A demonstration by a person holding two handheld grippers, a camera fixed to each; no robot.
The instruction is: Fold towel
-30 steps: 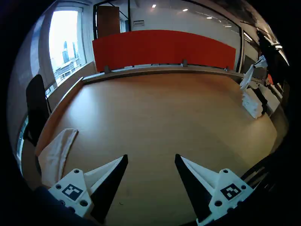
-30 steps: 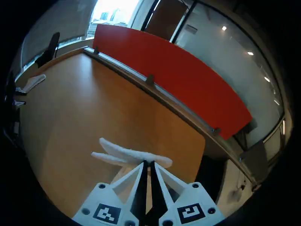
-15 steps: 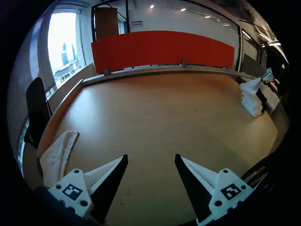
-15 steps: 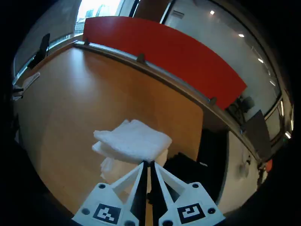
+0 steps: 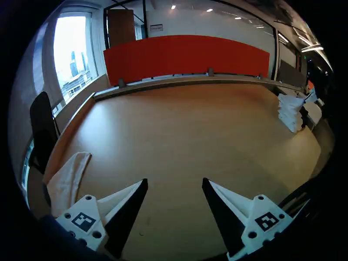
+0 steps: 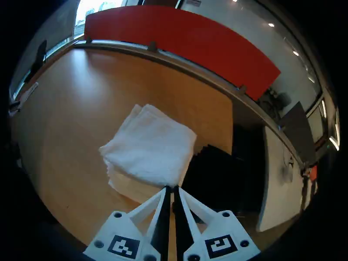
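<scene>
Pinching the folded towel (image 6: 150,148) by its near corner, the right tool (image 6: 173,191) holds it on the stack (image 6: 124,185); the left tool (image 5: 174,185), spread wide, sits nearest the loose towel (image 5: 65,178), near-left on the table (image 5: 187,126).

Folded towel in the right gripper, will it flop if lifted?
Probably floppy: the folded towel is soft layered cloth, gripped at one edge by the right gripper. Likely light, being thin cloth. Its nubby surface should resist slipping.

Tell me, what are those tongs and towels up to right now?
Left tongs open, empty, over table. Right tongs shut on folded towel, over stack at table edge. Loose towel lies aside, out of the way.
</scene>
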